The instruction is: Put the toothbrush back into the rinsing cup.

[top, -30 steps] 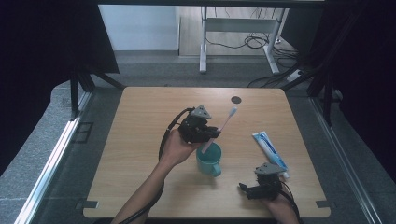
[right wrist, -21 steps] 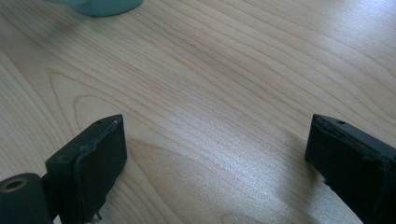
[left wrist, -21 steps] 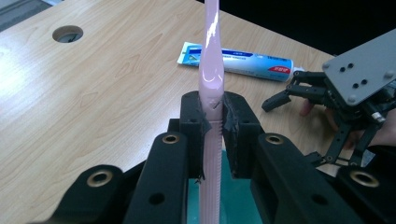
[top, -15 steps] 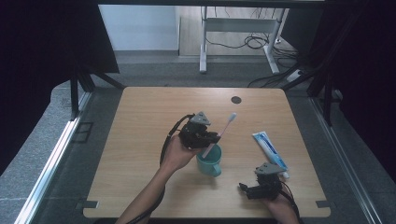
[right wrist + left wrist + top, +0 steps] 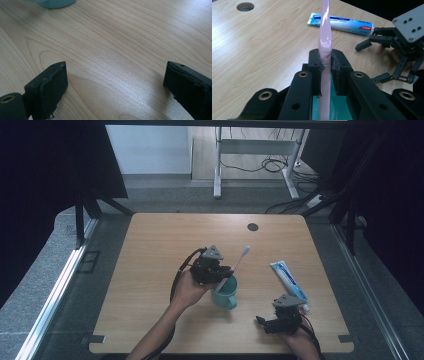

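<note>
The toothbrush (image 5: 324, 37) is clenched at mid-handle between the left gripper (image 5: 216, 268) fingers, handle end already inside the teal cup (image 5: 226, 291) directly below them. Handle should be kept approx. vertical and lowered until bottomed, then released; cup rim contact is to be avoided, else tipping is likely. Toothpaste tube (image 5: 289, 278) lies beyond. Right gripper (image 5: 270, 324) fingers are spread wide, nothing between, resting low over the bench (image 5: 150, 250).

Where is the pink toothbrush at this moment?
In the high view, the pink toothbrush is near the table's middle, clamped in the left gripper, handle end dipping into the teal cup, left of the toothpaste tube.
</note>
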### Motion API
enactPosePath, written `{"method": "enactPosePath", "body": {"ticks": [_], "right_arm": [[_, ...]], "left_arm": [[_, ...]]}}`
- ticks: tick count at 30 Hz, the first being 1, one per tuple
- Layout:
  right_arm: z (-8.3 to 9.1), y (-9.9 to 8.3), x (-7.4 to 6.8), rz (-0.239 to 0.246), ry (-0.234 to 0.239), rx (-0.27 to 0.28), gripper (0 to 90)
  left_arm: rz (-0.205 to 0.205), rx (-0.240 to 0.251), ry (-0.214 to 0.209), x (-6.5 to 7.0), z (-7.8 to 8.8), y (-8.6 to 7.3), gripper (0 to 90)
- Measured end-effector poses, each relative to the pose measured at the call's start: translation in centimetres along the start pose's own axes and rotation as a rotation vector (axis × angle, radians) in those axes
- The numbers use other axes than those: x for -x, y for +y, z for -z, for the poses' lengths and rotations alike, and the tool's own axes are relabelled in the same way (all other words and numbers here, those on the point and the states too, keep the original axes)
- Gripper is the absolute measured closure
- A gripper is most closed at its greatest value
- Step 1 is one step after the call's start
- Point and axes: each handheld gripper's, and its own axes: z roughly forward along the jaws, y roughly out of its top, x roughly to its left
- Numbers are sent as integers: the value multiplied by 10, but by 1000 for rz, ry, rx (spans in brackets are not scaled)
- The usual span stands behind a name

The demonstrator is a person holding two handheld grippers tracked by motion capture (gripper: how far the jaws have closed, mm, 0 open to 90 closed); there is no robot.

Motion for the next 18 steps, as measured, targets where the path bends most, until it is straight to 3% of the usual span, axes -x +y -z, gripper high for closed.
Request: {"method": "enactPosePath", "body": {"ticks": [9,18], "right_arm": [[0,0,0,0,0,0,51],[0,0,0,-1,1,3,51]], "left_arm": [[-12,-23,10,1,-5,-7,793],[4,-30,13,2,-10,-14,793]]}}
